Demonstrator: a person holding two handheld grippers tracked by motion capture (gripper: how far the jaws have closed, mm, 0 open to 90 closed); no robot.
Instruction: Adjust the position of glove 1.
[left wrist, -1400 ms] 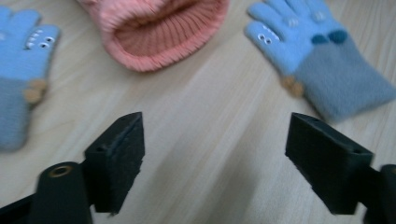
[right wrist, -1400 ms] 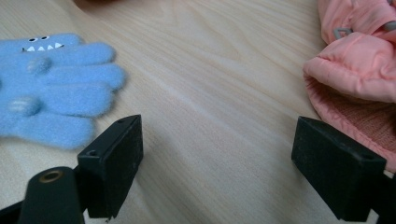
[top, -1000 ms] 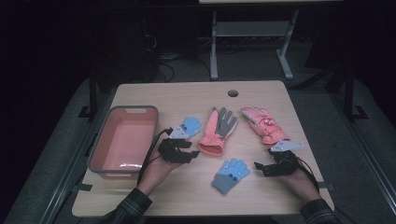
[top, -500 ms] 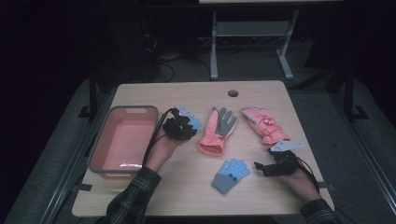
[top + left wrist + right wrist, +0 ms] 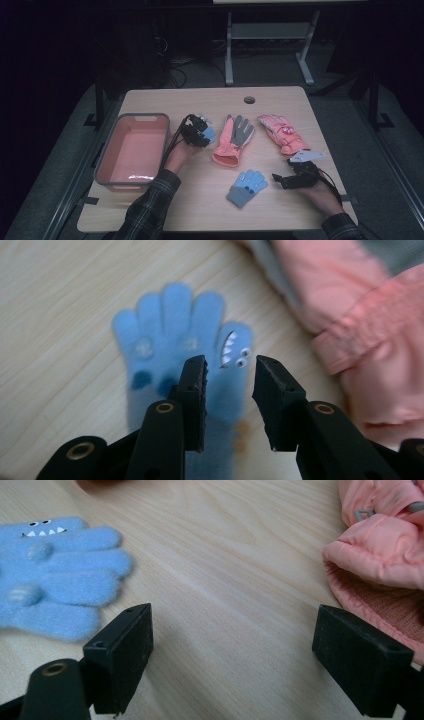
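A: What does the high view show?

B: A wooden desk [image 5: 200,210]. The left gripper [image 5: 196,134] sits over a small blue glove [image 5: 209,133], just beside a pink tub [image 5: 132,119]. A salmon and grey glove [image 5: 234,140] lies to its right, a pink mitten [image 5: 282,134] further right. A second blue glove [image 5: 246,187] lies near the right gripper [image 5: 292,179], which rests on the desk.

A: And the left gripper view?

B: The blue glove [image 5: 170,340] lies flat, fingers pointing away, a toothy monster face on its thumb. The gripper's fingers [image 5: 192,390] have just been opening slightly and stand partly spread above the palm and cuff. The fabric shows between and beneath them, but I cannot tell whether it is touched. It looks soft, light, limp knit, so I judge it will flop; pinching the palm or cuff should lift it.

A: The right gripper view?

B: Its fingers [image 5: 125,655] are spread wide over bare desk, pinching nothing. The second blue glove [image 5: 55,580] lies just left, the mitten's cuff [image 5: 380,570] right.
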